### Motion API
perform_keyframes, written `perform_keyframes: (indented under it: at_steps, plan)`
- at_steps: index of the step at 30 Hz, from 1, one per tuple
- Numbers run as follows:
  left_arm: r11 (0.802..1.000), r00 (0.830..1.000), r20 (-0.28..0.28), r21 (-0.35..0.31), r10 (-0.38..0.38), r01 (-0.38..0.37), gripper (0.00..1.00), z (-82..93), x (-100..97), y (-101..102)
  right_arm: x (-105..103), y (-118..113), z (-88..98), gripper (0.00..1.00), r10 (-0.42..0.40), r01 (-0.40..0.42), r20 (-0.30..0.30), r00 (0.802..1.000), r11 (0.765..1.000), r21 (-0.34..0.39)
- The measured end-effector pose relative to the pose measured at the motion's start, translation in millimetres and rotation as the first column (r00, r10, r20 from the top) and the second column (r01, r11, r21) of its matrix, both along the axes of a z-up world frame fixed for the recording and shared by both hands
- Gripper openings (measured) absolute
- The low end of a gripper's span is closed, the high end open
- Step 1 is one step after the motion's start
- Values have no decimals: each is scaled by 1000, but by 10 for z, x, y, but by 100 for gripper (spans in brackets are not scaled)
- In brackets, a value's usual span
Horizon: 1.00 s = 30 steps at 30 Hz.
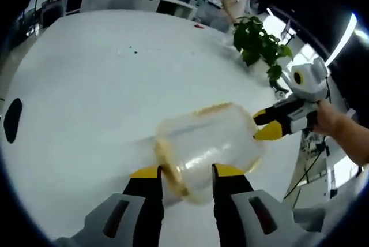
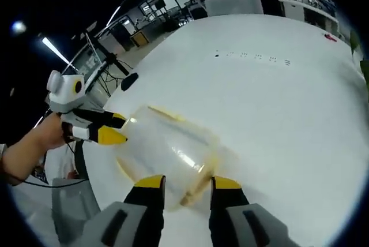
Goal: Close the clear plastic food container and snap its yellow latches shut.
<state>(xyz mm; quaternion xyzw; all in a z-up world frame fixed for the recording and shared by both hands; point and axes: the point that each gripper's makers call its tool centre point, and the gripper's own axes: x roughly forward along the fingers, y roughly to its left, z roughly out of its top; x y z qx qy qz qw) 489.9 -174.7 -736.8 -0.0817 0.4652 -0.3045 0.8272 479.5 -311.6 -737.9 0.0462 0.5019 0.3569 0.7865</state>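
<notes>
Container held between my two grippers above the white counter [image 1: 86, 85], latches still to snap.

I count one clear plastic food container [image 1: 210, 149], blurred, with yellow trim. My left gripper [image 1: 184, 173] brackets one end, jaws spread, and my right gripper [image 2: 182, 183] the other end likewise; whether either actually clamps it I cannot tell. Next, I judge, comes pressing a yellow latch [image 1: 171, 172] home.
</notes>
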Motion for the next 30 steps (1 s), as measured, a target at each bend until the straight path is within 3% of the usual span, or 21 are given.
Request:
perform_keyframes:
  at_steps: [4,5,6,24,30]
  plan:
    - [1000,1000,3,-13,21,-21,26,-4,-8,-8,12,29,10,23,-14,14,-15,1000,1000,19]
    - [998,997,-62,42,47,-45,26,-119,-121,71,-70,45,5,23,8,-8,-65,998,1000,5]
    - [1000,1000,-17,17,15,-15,26,-137,-62,-14,28,73,0,23,-19,19,-14,1000,1000,5]
    - [1000,1000,-18,12,6,-5,28,-62,28,-53,-17,11,0,25,-36,36,-13,999,999,9]
    - [1000,1000,-9,14,-11,11,29,-35,53,-54,-3,11,9,26,-16,16,-14,1000,999,-31]
